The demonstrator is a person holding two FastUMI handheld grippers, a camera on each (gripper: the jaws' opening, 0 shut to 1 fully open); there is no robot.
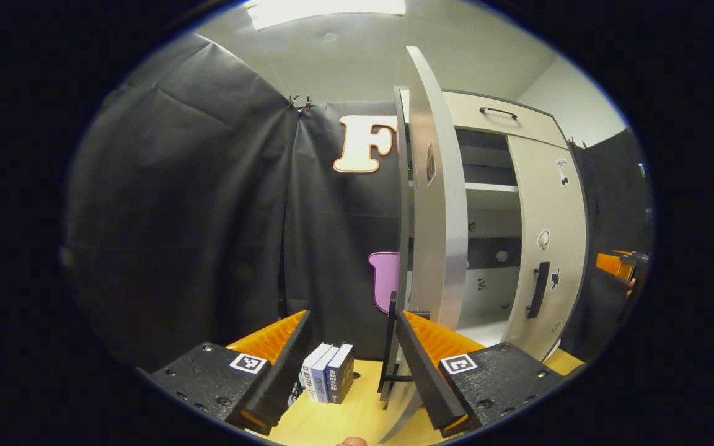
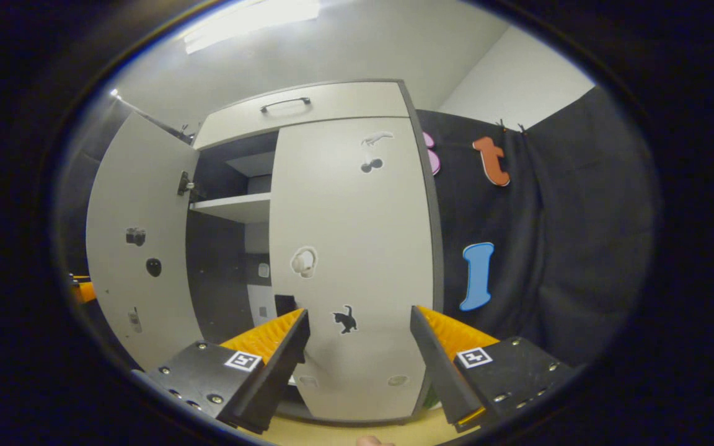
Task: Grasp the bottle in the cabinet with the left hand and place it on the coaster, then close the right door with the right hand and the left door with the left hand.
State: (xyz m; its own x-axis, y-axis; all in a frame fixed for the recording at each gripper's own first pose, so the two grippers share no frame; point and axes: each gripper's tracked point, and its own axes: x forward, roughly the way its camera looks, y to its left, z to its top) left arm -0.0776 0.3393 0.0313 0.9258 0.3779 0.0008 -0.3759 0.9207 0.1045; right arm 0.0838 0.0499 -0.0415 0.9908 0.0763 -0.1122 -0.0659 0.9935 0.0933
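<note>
The pale cabinet (image 1: 493, 114) has its left door (image 1: 437, 186) swung open, edge-on to me in the left gripper view. My left gripper (image 1: 352, 319) is open, with nothing between its fingers. Its right finger (image 1: 431, 347) sits close to the lower edge of that door, by a black handle (image 1: 390, 350). In the right gripper view the right door (image 2: 351, 248) lies shut against the cabinet front. My right gripper (image 2: 358, 311) is open just in front of its lower half, near its black handle (image 2: 284, 305). The left door (image 2: 140, 248) stands open at the left.
Three small books (image 1: 329, 371) stand on the wooden table (image 1: 357, 415) left of the open door. Inside the cabinet a white shelf (image 2: 233, 207) shows through the open half. A drawer with a dark handle (image 2: 286, 104) tops the cabinet. The other gripper (image 1: 617, 266) shows at the far right.
</note>
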